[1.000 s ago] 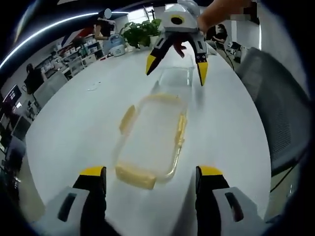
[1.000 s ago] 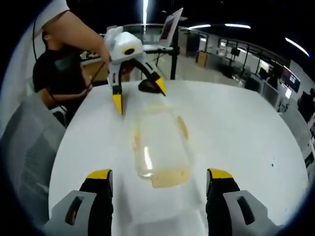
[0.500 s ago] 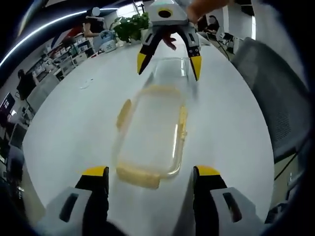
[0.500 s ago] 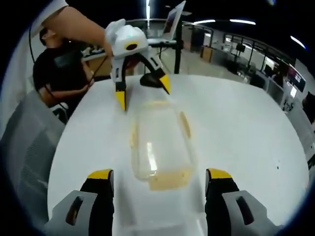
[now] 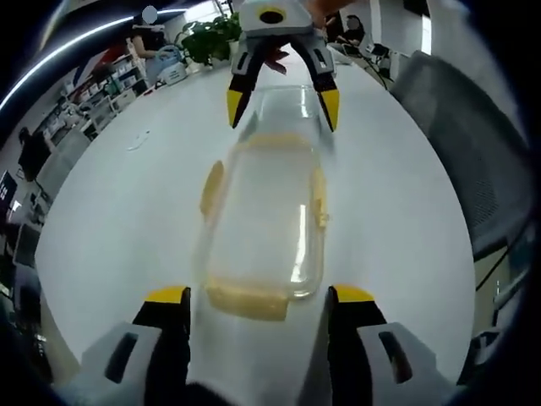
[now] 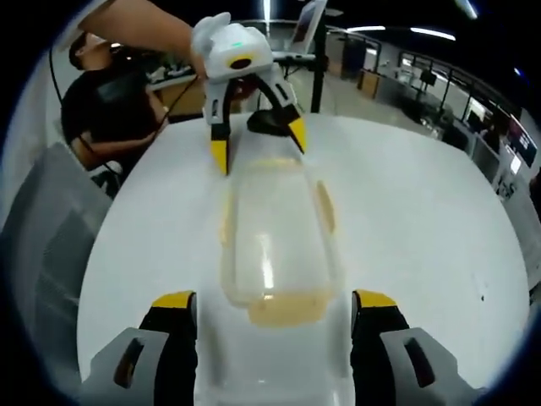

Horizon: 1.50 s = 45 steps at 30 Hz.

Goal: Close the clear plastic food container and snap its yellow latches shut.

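Left gripper view: clear container [image 5: 266, 224] on white table [image 5: 127, 220] between both spread grippers, plant [image 5: 207, 38] beyond.

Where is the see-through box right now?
The clear container lies on the white table, lengthwise between the two open grippers, left gripper at one end and right gripper at the other.

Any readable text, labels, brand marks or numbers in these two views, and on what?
None can be read.
Clear container: no print or label visible on its lid or yellow latches.
Left tool and right tool: no markings legible.
Background shelves and screens: any signs there are too small and blurred to read.
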Each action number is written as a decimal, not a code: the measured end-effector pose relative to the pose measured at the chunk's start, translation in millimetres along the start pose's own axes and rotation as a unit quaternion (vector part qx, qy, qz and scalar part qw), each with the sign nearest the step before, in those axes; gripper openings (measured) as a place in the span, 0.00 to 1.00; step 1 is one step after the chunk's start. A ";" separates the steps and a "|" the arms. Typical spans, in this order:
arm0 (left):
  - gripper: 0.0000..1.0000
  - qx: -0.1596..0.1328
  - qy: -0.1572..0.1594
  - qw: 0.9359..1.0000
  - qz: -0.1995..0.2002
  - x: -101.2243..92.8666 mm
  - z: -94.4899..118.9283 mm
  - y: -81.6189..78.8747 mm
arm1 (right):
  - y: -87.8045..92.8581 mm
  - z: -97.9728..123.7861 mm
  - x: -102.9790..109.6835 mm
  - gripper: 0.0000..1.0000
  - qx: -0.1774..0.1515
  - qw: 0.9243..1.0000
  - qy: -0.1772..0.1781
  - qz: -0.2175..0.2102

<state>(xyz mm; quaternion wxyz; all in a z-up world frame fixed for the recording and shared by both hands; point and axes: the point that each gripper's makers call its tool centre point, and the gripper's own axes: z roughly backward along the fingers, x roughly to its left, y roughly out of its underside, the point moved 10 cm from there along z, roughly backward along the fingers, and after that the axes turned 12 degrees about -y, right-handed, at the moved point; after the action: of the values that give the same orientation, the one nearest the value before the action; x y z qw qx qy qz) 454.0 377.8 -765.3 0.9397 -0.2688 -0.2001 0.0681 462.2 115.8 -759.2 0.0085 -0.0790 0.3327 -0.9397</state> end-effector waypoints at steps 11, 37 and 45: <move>0.62 0.002 0.019 1.000 0.003 3.7 -4.4 1.6 | 1.7 -6.8 -5.6 0.67 0.030 0.999 -0.017 -0.009; 0.52 0.009 0.072 0.997 -0.001 11.7 -9.2 5.4 | 3.0 -17.8 -10.6 0.54 0.074 0.997 -0.022 0.002; 0.41 0.015 0.080 0.997 -0.012 14.3 -6.1 6.4 | 0.4 -18.8 -12.9 0.51 0.072 0.997 -0.024 0.008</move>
<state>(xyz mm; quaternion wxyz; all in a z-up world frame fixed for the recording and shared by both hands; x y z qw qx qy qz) 469.4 383.7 -768.6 0.9574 -0.2570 -0.1263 0.0377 472.1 128.2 -775.7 0.0294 -0.0977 0.2646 -0.9590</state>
